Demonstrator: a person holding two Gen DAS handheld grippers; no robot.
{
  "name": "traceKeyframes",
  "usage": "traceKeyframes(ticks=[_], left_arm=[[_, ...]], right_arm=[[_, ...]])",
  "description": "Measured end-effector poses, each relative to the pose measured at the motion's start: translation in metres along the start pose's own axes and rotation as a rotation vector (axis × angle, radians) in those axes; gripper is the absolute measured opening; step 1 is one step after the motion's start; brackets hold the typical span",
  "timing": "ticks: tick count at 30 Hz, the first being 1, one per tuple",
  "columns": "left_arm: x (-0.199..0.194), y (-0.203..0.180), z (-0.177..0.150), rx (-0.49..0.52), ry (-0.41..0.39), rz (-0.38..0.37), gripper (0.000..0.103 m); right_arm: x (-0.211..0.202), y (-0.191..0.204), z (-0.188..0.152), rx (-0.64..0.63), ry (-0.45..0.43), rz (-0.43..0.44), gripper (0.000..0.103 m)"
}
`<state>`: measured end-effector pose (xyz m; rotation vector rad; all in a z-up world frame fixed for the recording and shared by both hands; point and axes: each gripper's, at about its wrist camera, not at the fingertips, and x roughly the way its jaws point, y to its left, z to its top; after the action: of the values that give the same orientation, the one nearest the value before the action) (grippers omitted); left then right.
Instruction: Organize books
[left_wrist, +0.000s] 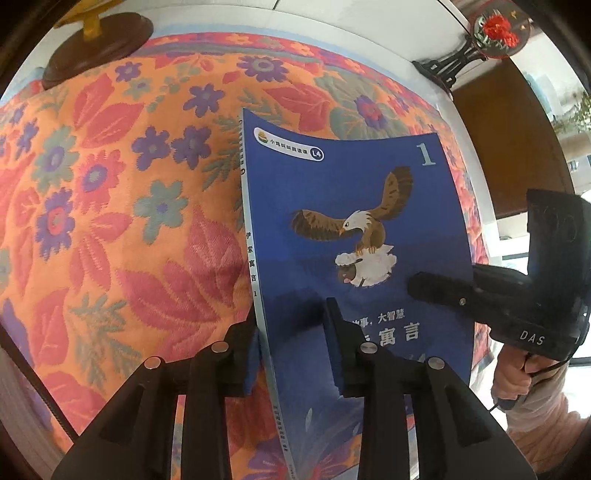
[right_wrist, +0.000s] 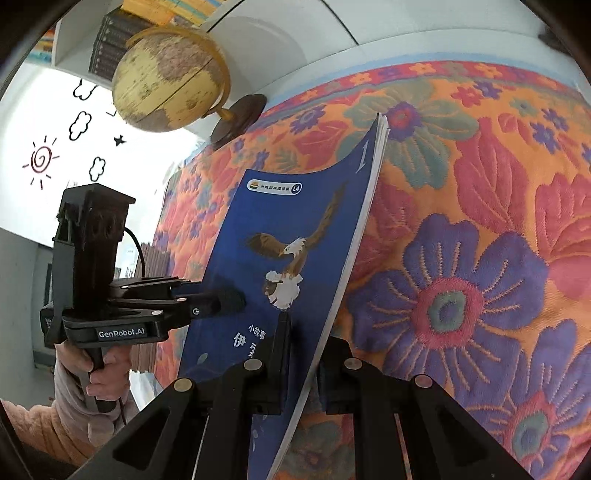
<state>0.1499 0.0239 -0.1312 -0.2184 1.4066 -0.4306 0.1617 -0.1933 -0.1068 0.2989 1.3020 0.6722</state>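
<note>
A thin blue book (left_wrist: 351, 206) with an eagle on its cover and the number 1 is held upright above the floral tablecloth (left_wrist: 110, 206). My left gripper (left_wrist: 291, 332) has its fingers on both sides of the spine edge, with a visible gap on the right side. The right gripper (left_wrist: 424, 286) shows in the left wrist view at the book's right edge. In the right wrist view the book (right_wrist: 295, 221) stands between my right gripper's (right_wrist: 306, 354) fingers at the page edge. The left gripper (right_wrist: 229, 295) shows there at the spine side.
A globe (right_wrist: 166, 77) on a dark wooden base (left_wrist: 99, 48) stands at the table's far edge. A round red-flower ornament on a black stand (left_wrist: 495, 33) is at the far right corner. Shelved books (right_wrist: 114, 40) are on the wall above.
</note>
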Motion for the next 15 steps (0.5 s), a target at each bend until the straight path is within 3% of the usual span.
traceKeyframes(ticks=[15], left_arm=[[-0.042, 0.005, -0.019, 0.036, -0.060, 0.066, 0.030]], right_arm=[[0.000, 0.056, 0.002, -0.068, -0.017, -0.028, 0.012]])
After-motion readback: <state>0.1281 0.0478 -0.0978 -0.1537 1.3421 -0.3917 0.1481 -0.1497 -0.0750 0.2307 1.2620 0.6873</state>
